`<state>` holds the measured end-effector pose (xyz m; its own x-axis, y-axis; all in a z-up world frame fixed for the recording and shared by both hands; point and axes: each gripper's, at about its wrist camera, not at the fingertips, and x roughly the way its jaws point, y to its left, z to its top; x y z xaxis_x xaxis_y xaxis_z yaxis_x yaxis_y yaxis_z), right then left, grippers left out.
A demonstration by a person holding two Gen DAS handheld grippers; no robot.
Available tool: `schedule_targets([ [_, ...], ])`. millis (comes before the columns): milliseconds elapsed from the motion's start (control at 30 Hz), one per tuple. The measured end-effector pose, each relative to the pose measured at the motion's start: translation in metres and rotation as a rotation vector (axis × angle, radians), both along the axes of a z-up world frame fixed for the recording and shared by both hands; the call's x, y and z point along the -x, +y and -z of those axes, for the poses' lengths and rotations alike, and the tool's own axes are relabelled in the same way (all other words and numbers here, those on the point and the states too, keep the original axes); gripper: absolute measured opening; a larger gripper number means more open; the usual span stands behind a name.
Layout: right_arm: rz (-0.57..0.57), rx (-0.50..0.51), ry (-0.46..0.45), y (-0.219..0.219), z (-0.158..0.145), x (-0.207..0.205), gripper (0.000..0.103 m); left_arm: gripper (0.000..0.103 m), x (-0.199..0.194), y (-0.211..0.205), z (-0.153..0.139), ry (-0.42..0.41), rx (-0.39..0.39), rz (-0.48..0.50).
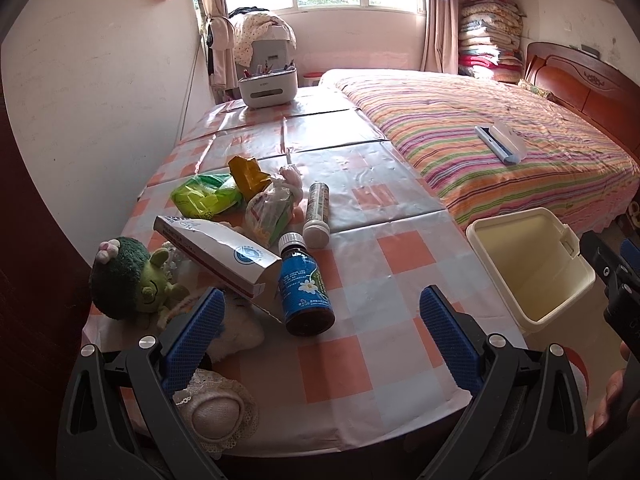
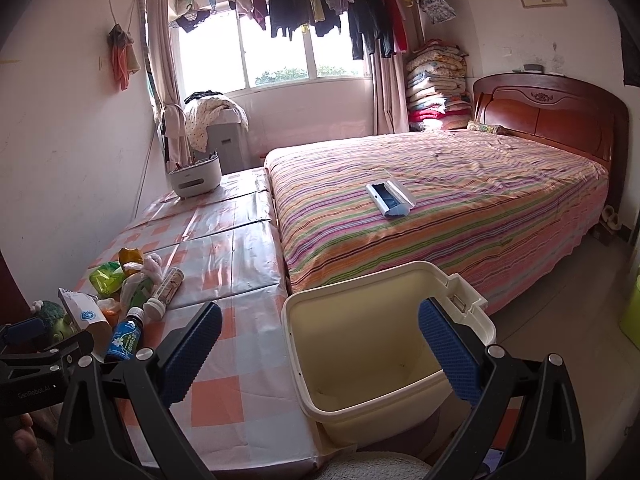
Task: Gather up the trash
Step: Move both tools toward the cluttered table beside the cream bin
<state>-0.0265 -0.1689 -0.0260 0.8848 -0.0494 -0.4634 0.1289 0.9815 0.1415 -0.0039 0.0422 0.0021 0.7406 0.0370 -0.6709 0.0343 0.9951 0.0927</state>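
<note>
- Both grippers hung with jaws wide apart and nothing between them: the left gripper (image 1: 320, 332) over the near table edge, the right gripper (image 2: 320, 344) above the open bin (image 2: 304, 364).
- Trash sat in a loose heap at the table's left: a plush doll (image 1: 132, 280) at the far left, then a carton (image 1: 216, 256), green wrappers (image 1: 204, 196), a blue bottle (image 1: 306, 284) and a white tube (image 1: 317, 216).
- The bottle and tube lay on their sides; a careless nudge would likely have rolled them toward the edge of the table (image 1: 360, 360).
- The carton leaned on the bottle, so lifting the bottle could have tipped it.
- The doll might have been taken for trash.
- The bin stood just off the table, so a short release risked a miss.
- Whatever lay under the carton was hidden; labels were unreadable, and the bin's floor was partly cut off.
</note>
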Motion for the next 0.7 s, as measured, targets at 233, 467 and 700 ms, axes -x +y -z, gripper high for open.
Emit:
schedule_targets([
  [233,-0.011,-0.02,0.064,0.005,0.014,-0.008,0.096,0.097,0.007,0.011,-0.009,-0.028,-0.002,-0.022],
  [467,-0.031,-0.017,0.105,0.012,0.026,-0.013,0.096,0.097,0.008,0.013,-0.013,-0.032,0.005,-0.022],
  [700,-0.051,-0.045,0.142,0.016,0.041,-0.016,0.096,0.097,0.01,0.008,-0.016,-0.028,-0.013,-0.019],
])
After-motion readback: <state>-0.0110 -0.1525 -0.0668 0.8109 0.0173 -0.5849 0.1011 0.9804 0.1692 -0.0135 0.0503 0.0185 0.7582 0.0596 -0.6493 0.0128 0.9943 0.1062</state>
